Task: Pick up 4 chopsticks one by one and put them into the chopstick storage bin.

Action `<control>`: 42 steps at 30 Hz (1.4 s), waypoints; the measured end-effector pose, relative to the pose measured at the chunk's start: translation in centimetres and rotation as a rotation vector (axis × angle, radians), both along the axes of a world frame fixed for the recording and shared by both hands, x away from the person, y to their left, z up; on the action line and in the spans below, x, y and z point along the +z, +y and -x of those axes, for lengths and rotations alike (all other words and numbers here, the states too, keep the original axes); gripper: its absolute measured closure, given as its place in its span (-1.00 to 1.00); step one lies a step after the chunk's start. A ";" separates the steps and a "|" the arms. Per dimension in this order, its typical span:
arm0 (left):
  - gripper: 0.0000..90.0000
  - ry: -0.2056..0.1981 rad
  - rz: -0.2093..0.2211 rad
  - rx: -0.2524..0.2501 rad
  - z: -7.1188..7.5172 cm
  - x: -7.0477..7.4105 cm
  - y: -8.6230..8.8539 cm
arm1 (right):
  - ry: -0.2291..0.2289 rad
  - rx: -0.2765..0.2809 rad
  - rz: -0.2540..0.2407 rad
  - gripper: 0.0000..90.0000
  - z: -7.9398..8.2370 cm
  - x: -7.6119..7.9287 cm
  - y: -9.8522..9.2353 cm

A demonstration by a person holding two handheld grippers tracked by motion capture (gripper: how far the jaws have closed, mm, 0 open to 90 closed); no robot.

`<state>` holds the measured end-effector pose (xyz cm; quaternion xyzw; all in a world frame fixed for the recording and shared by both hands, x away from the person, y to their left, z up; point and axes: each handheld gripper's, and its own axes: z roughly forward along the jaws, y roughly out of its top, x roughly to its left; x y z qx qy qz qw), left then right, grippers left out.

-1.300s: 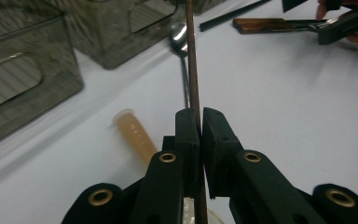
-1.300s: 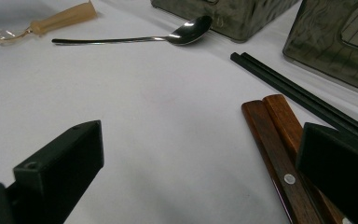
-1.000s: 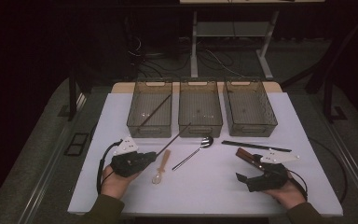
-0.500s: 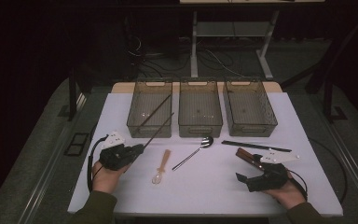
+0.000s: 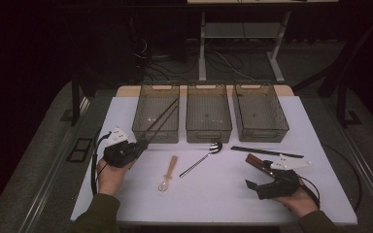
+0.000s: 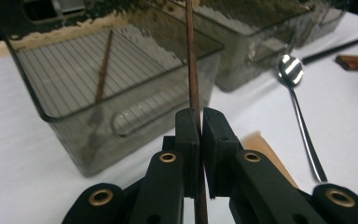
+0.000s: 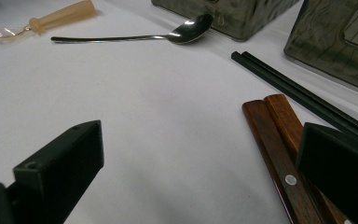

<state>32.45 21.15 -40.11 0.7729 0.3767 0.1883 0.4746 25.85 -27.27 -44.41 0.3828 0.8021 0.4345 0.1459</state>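
Observation:
My left gripper is shut on a thin brown chopstick that slants up over the left smoked-plastic bin. A second brown chopstick lies inside that bin. At the table's front right, my right gripper stands open, with bare white table between its jaws. Wooden knife handles lie right beside its right jaw.
A metal spoon and a tan plastic spoon lie at mid-table. A pair of black chopsticks rests in front of the right bin. The middle bin stands between the other two.
My left gripper has moved left and away from the tan spoon, carrying the brown chopstick so its far end now leans over the left bin. The right gripper has stayed put.

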 end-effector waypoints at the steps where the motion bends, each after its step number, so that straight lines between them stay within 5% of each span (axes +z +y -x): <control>1: 0.90 -0.002 0.004 0.005 -0.2 0.1 0.1 | -0.001 0.001 0.000 -0.99 0.0 0.0 0.0; 27: 0.90 -0.039 0.087 0.066 -7.8 2.8 -0.4 | 0.002 -0.007 -0.004 -0.99 0.0 0.0 -0.3; 42: 0.90 -0.002 0.037 0.136 -11.9 2.2 -1.2 | -0.001 0.000 -0.006 -0.99 0.0 0.0 -0.2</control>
